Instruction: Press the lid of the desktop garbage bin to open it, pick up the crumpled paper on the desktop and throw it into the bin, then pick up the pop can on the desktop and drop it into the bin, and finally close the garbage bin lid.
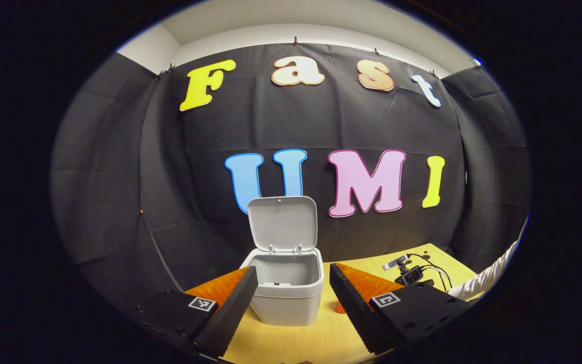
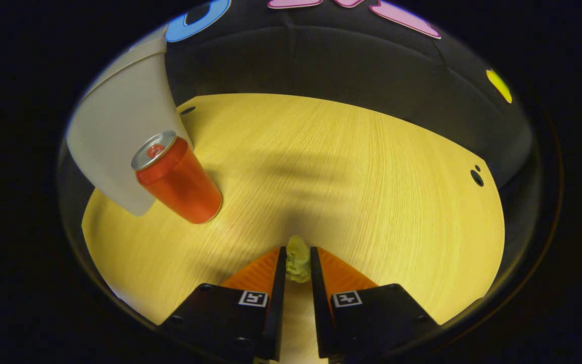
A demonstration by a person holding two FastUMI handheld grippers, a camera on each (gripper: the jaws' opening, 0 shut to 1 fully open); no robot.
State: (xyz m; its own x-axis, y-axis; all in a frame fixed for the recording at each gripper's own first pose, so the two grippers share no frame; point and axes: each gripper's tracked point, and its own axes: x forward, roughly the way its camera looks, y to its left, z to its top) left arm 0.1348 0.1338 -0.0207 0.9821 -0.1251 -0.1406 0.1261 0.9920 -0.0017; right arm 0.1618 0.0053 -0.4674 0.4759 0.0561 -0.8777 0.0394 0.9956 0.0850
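A: Bin?
B: Smooth plastic, matt with a faint sheen. Lid same plastic, smooth inside face.
A: Worktop?
B: Pale wood-look surface, fine straight grain, smooth, slight satin reflection.
A: Pop can?
B: Metal. Body glossy coated, top bare brushed-looking metal, shiny rim.
A: Crumpled paper?
B: Paper, wrinkled, rough, matt.
A: Backdrop?
B: Cloth wall, matt, creased with fold lines.
A: Right gripper?
B: Looks like hard matt plastic, body smooth. Left gripper same; inner finger faces finely ribbed.
A: Sleeve?
B: Cloth, soft, matt.
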